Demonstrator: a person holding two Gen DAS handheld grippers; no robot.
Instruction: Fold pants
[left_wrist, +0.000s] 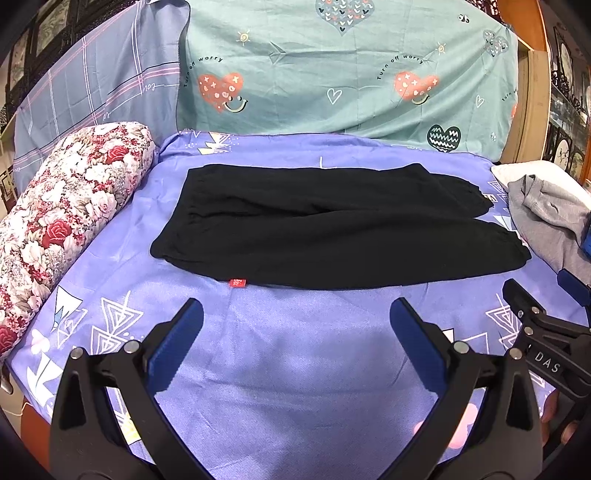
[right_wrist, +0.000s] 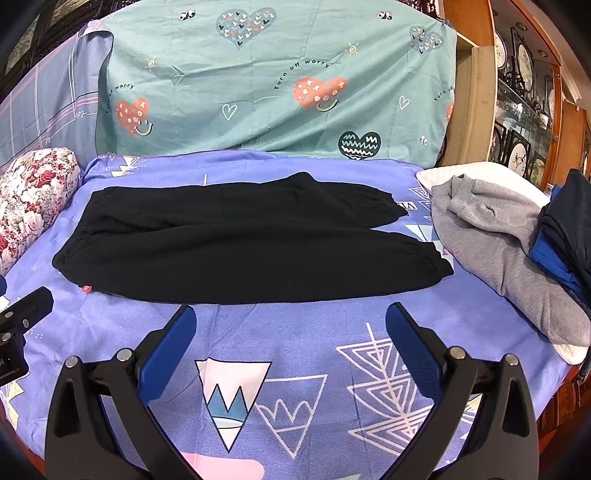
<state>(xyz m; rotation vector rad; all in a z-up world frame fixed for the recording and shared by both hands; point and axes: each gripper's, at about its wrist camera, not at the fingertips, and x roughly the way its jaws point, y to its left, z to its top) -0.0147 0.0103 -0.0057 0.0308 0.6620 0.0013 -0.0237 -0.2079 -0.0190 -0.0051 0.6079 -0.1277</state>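
Note:
Black pants (left_wrist: 332, 229) lie flat on the purple bed sheet (left_wrist: 280, 369), waistband at the left, both cuffed legs pointing right, a small red tag (left_wrist: 237, 283) on the near edge. They show the same way in the right wrist view (right_wrist: 251, 251). My left gripper (left_wrist: 295, 314) is open and empty, hovering just short of the pants' near edge. My right gripper (right_wrist: 290, 317) is open and empty, close to the near leg's edge. The right gripper also shows at the right of the left wrist view (left_wrist: 532, 314), and the left gripper at the left edge of the right wrist view (right_wrist: 26, 317).
A floral bolster (left_wrist: 62, 229) lies along the left of the bed. A grey garment (right_wrist: 498, 243) on a white pillow (right_wrist: 443, 173) and folded dark blue clothes (right_wrist: 565, 236) sit at the right. A teal heart-print cloth (left_wrist: 332, 66) covers the back.

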